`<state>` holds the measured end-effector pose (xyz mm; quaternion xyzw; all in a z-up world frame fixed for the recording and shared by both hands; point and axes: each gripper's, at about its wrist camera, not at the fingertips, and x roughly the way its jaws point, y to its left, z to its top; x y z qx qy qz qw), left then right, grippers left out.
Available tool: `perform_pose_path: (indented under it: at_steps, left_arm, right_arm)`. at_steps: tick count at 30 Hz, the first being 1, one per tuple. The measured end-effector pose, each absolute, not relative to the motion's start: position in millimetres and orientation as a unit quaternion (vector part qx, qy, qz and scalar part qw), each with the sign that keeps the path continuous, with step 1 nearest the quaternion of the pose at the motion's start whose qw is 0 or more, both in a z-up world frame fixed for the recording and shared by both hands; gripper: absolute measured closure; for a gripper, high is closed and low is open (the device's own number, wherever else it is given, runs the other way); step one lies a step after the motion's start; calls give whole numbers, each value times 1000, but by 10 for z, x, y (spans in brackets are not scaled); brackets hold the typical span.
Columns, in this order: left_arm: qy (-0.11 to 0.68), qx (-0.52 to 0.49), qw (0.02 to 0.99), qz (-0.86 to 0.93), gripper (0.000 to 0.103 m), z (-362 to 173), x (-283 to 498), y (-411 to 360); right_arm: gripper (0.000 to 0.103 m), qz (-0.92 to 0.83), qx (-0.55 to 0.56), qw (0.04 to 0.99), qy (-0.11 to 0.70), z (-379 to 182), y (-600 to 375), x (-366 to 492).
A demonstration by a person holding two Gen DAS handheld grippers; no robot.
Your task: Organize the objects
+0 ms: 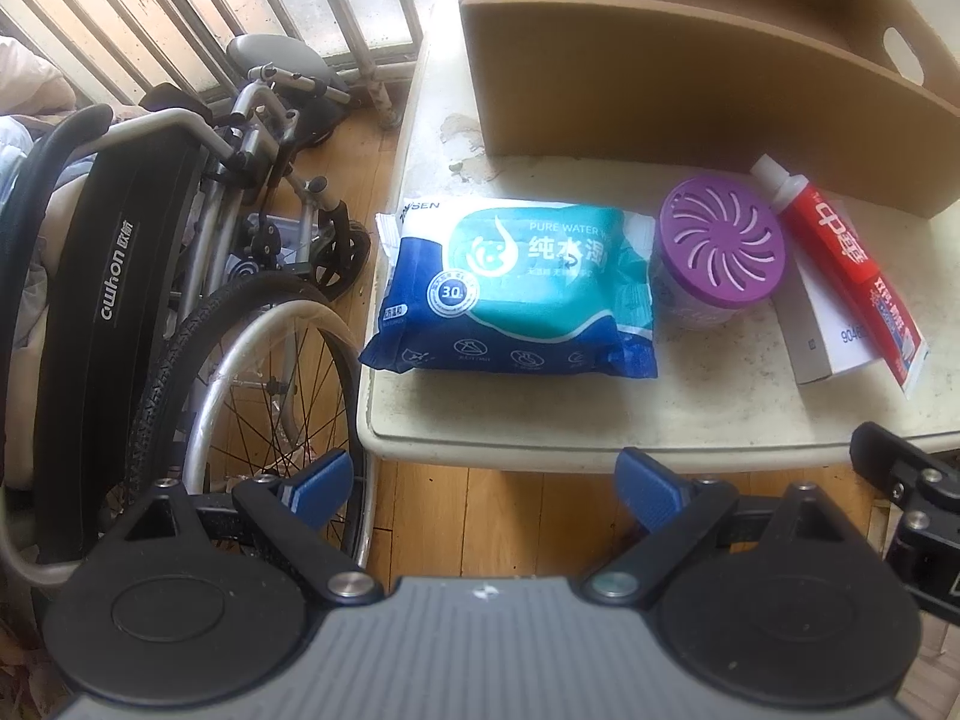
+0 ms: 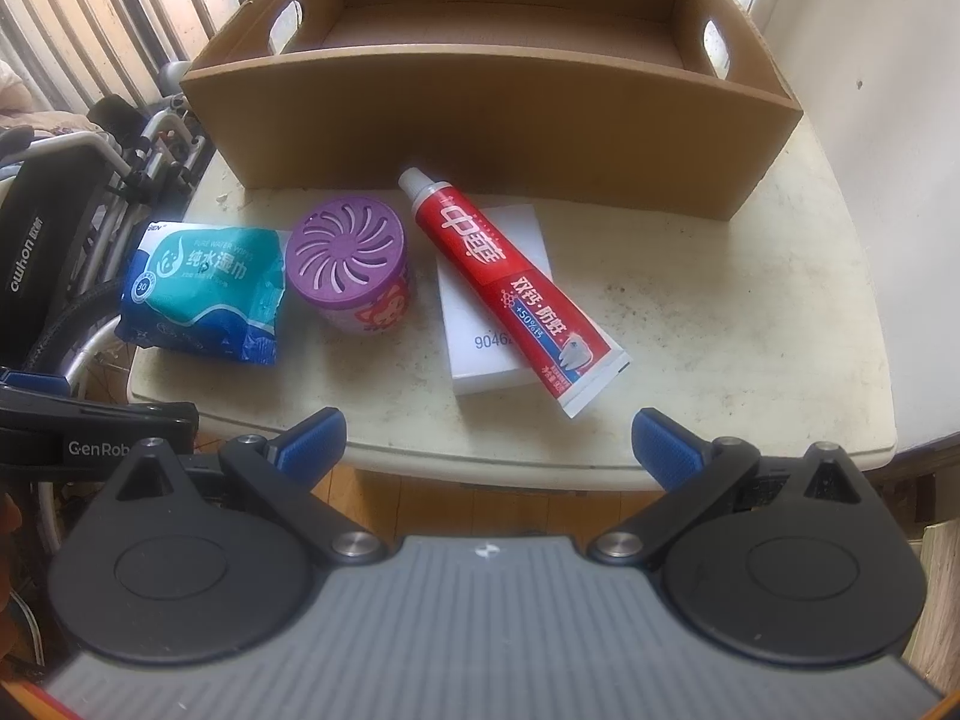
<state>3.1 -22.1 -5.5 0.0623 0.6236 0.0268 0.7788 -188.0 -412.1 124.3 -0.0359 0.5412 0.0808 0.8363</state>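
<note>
Hovering short of the tabletop (image 2: pixel 750 300) with both pairs of jaws released and empty. Best to start with the toothpaste tube (image 2: pixel 510 282), lying across the white box (image 2: pixel 480 312) before the seemingly empty cardboard crate (image 2: pixel 480 114); grip mid-tube, lift clear.

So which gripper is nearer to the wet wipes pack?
Left. The left gripper hovers open just off the table edge, in front of the wet wipes pack. The right gripper hovers open farther along, facing the toothpaste.

One wipes pack (image 2: pixel 201 300), one air freshener (image 2: pixel 348 264), one toothpaste tube (image 2: pixel 510 288), one white box (image 2: pixel 480 324), one cardboard box (image 2: pixel 480 114).
</note>
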Motion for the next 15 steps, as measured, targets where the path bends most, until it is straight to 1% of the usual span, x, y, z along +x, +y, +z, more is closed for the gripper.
perform_pose_path:
  at_steps: [15]
  left_arm:
    - [571,45,819,-26,8,201,296,-505]
  right_arm:
    - [1,86,-33,858,506,1265,-4376,-1743]
